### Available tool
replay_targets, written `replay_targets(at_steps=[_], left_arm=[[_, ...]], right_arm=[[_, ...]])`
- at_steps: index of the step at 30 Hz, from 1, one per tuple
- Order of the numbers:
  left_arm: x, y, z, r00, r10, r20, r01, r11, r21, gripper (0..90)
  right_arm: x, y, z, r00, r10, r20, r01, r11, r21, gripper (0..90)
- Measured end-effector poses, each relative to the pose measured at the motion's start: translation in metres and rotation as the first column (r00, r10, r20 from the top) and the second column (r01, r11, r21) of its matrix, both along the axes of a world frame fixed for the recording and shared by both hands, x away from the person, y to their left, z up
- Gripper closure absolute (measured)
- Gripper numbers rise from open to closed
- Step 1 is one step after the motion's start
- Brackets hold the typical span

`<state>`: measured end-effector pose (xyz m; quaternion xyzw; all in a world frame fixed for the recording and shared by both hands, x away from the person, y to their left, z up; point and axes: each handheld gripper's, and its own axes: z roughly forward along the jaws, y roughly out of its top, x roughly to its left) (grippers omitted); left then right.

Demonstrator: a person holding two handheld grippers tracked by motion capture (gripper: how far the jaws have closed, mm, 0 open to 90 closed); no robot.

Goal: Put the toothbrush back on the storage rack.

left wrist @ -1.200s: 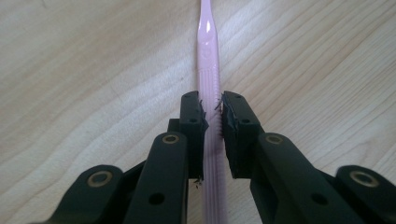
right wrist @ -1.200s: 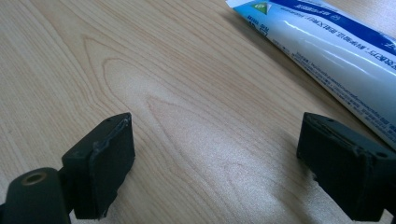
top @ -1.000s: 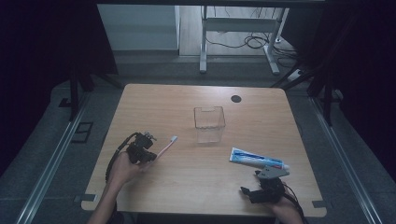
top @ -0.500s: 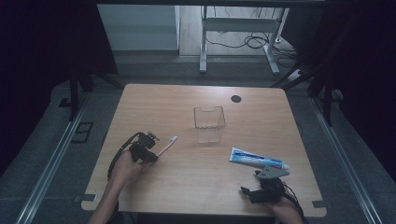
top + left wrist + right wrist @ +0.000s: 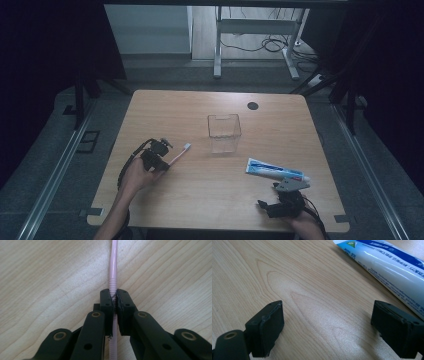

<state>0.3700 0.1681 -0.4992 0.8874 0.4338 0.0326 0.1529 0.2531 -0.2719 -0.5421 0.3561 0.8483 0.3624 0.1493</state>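
Wooden bench [image 5: 200,200], dim room: pink toothbrush [image 5: 179,153] clamped in left gripper [image 5: 161,159].

Toothbrush sits left of the clear cup [image 5: 224,132], handle pinched at its ribbed neck [image 5: 113,285], bristle head aimed at the cup, likely for dropping in. Jaws just closed further on it; toothbrush barely shifted from the earlier frame. Right gripper [image 5: 280,205] rests with jaws wide apart, holding nothing, beside the toothpaste tube [image 5: 274,170], likely next.
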Motion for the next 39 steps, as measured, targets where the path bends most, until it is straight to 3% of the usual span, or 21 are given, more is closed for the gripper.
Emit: replay_targets(at_steps=[20,39], left_arm=[[0.000,-0.001,0.041,0.9919,-0.014,0.126,0.022,0.9977,-0.065,84.4],[0.002,-0.008,0.080,0.9686,-0.022,0.248,0.055,0.9904,-0.127,84.4]], right_arm=[[0.000,0.000,0.000,1.0000,0.000,-0.001,0.000,1.000,-0.002,11.0],[0.000,0.000,0.000,1.0000,0.001,0.001,-0.001,1.000,-0.002,10.9]])
